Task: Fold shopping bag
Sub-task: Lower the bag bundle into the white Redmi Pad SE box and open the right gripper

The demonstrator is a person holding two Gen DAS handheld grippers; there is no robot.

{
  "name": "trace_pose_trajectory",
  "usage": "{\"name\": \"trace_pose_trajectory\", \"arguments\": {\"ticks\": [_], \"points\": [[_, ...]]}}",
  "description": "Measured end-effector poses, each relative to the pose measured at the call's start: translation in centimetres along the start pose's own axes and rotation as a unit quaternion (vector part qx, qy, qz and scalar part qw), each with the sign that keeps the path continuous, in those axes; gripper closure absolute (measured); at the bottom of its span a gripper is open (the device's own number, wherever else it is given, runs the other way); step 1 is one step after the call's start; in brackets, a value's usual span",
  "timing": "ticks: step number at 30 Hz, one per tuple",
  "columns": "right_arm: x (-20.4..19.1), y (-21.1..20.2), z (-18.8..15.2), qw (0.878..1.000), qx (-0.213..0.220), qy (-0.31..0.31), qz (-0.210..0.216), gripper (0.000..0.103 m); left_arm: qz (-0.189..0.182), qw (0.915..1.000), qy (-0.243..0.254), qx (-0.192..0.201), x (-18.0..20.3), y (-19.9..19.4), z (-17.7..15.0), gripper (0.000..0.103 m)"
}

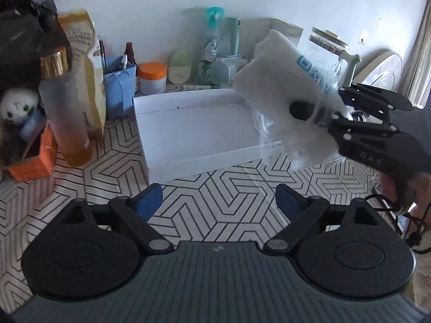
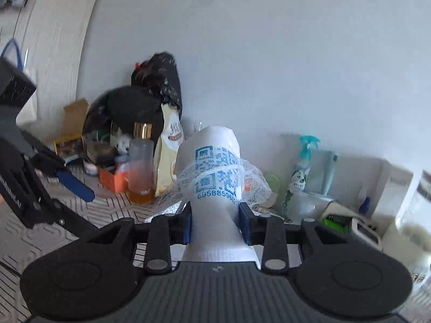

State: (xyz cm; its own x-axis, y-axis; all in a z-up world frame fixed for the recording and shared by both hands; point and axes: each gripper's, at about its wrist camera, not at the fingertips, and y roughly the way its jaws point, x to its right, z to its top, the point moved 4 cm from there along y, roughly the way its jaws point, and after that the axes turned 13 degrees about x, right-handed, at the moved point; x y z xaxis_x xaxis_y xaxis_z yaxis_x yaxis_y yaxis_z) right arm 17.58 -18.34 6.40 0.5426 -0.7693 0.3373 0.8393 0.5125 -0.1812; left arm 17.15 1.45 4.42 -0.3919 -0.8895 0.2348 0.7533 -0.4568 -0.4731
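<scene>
The shopping bag (image 2: pixel 215 177) is folded into a thick white bundle with blue QR print and thin crinkled plastic wrapped around it. My right gripper (image 2: pixel 215 222) is shut on its lower part and holds it upright in the air. In the left wrist view the bag (image 1: pixel 280 102) hangs above the right end of a white tray (image 1: pixel 188 134), with the right gripper (image 1: pixel 342 115) gripping it from the right. My left gripper (image 1: pixel 219 202) is open and empty, low over the patterned tabletop (image 1: pixel 215 188) in front of the tray.
Along the wall stand a tall frosted bottle with a gold cap (image 1: pixel 64 107), a yellow pouch (image 1: pixel 86 62), a blue box (image 1: pixel 120 86), an orange-lidded jar (image 1: pixel 153 78), a spray bottle (image 1: pixel 211 48) and white boxes. An orange box (image 1: pixel 35 161) and black bags sit at the left.
</scene>
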Motion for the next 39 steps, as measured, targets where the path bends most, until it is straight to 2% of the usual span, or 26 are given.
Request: {"name": "trace_pose_trajectory", "arguments": {"ticks": [3, 6, 9, 12, 15, 17, 20, 23, 25, 26, 30, 32, 34, 36, 39], "points": [[-0.7, 4.7, -1.0, 0.994, -0.04, -0.101, 0.018, 0.065, -0.001, 1.0, 0.002, -0.003, -1.5, 1.9, 1.3, 0.01], [-1.1, 8.0, -2.9, 0.988, -0.05, -0.141, 0.031, 0.065, 0.01, 0.9996, 0.016, -0.019, -3.0, 3.8, 2.0, 0.006], [-2.0, 10.9, -4.6, 0.976, -0.055, -0.207, 0.027, 0.066, 0.03, 0.9991, -0.029, -0.01, -5.3, 4.4, 2.6, 0.006], [-2.9, 12.9, -5.9, 0.969, -0.067, -0.232, 0.061, 0.066, 0.036, 0.9985, -0.04, -0.012, -6.3, 5.0, 2.8, 0.006], [-4.1, 14.0, -7.5, 0.953, -0.085, -0.272, 0.097, 0.061, 0.062, 0.9979, -0.01, -0.016, -6.0, 5.8, 2.4, 0.006], [-4.2, 13.7, -8.1, 0.951, -0.087, -0.272, 0.114, 0.058, 0.062, 0.9976, 0.0, -0.031, -5.7, 6.6, 1.9, 0.006], [-4.2, 13.0, -8.1, 0.952, -0.074, -0.271, 0.12, 0.045, 0.051, 0.9977, -0.012, -0.043, -5.8, 7.4, 1.4, 0.006], [-3.5, 11.6, -7.3, 0.957, -0.071, -0.251, 0.127, 0.038, 0.048, 0.9976, -0.014, -0.049, -5.7, 7.6, 1.2, 0.006], [-3.0, 10.7, -6.5, 0.963, -0.072, -0.226, 0.128, 0.025, 0.053, 0.9974, -0.007, -0.048, -5.5, 7.6, 1.1, 0.006], [-2.8, 10.2, -6.0, 0.966, -0.073, -0.209, 0.131, 0.022, 0.054, 0.9974, -0.005, -0.048, -5.4, 7.6, 1.1, 0.006], [-2.0, 8.7, -4.4, 0.978, -0.085, -0.133, 0.133, 0.019, 0.051, 0.9978, -0.005, -0.042, -5.1, 7.1, 1.2, 0.006], [-1.5, 7.9, -3.6, 0.987, -0.096, -0.08, 0.1, 0.019, 0.056, 0.9977, -0.001, -0.039, -4.9, 6.9, 1.2, 0.006], [-1.0, 7.2, -3.2, 0.992, -0.108, -0.029, 0.065, 0.009, 0.062, 0.9974, 0.005, -0.036, -4.7, 6.7, 1.3, 0.006], [-0.1, 6.3, -3.3, 0.987, -0.139, 0.077, 0.019, 0.004, 0.073, 0.9963, 0.019, -0.041, -4.2, 6.8, 1.1, 0.001], [0.2, 5.3, -4.6, 0.969, -0.177, 0.173, 0.012, 0.004, 0.082, 0.9937, 0.038, -0.066, -3.5, 6.6, -0.6, 0.0]]}}
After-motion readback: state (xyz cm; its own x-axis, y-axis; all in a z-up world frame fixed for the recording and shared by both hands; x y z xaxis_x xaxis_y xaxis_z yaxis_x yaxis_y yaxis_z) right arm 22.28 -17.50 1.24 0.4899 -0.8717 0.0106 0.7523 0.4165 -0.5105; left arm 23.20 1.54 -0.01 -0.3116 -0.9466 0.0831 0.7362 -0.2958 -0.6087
